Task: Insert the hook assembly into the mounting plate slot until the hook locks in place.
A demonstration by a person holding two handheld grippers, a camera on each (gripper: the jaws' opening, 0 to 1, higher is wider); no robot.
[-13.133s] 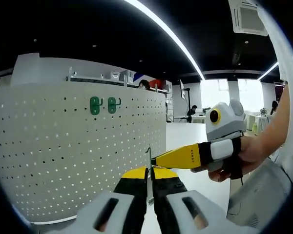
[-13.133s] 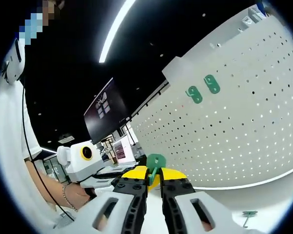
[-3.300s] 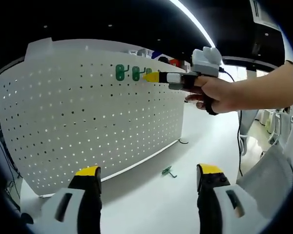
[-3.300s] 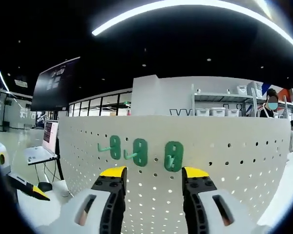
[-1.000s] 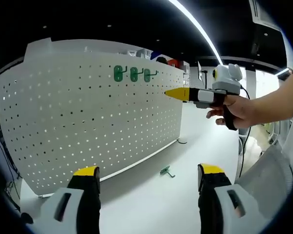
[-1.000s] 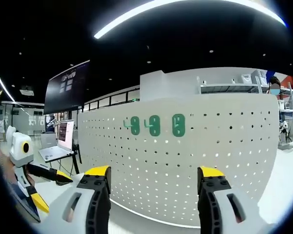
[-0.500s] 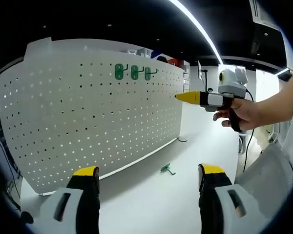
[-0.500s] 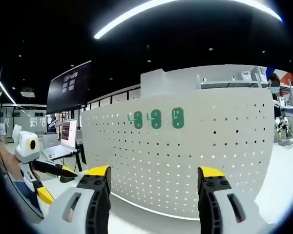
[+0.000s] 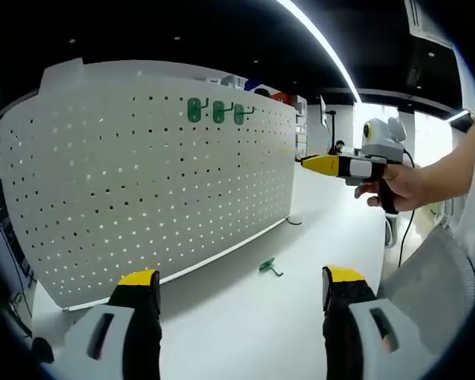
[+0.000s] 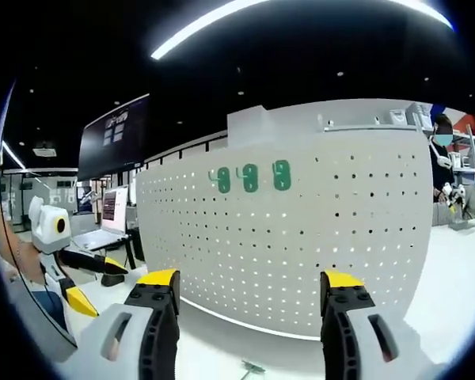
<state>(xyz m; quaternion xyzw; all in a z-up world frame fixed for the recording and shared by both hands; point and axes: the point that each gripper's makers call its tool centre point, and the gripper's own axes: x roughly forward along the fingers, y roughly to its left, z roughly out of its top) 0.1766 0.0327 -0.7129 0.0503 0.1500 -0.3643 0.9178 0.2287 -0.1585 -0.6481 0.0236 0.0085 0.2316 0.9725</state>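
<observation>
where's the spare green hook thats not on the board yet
In the left gripper view the loose green hook lies on the white table, in front of the pegboard's lower edge, ahead of the open left gripper.

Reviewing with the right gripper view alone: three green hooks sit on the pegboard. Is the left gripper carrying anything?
Observer: No. The left gripper has its jaws wide apart, nothing between them.
Operator: There's a green speck at my bottom edge. What is it?
Observer: A loose green hook, lying on the white table in front of the pegboard, apart from both grippers.
</observation>
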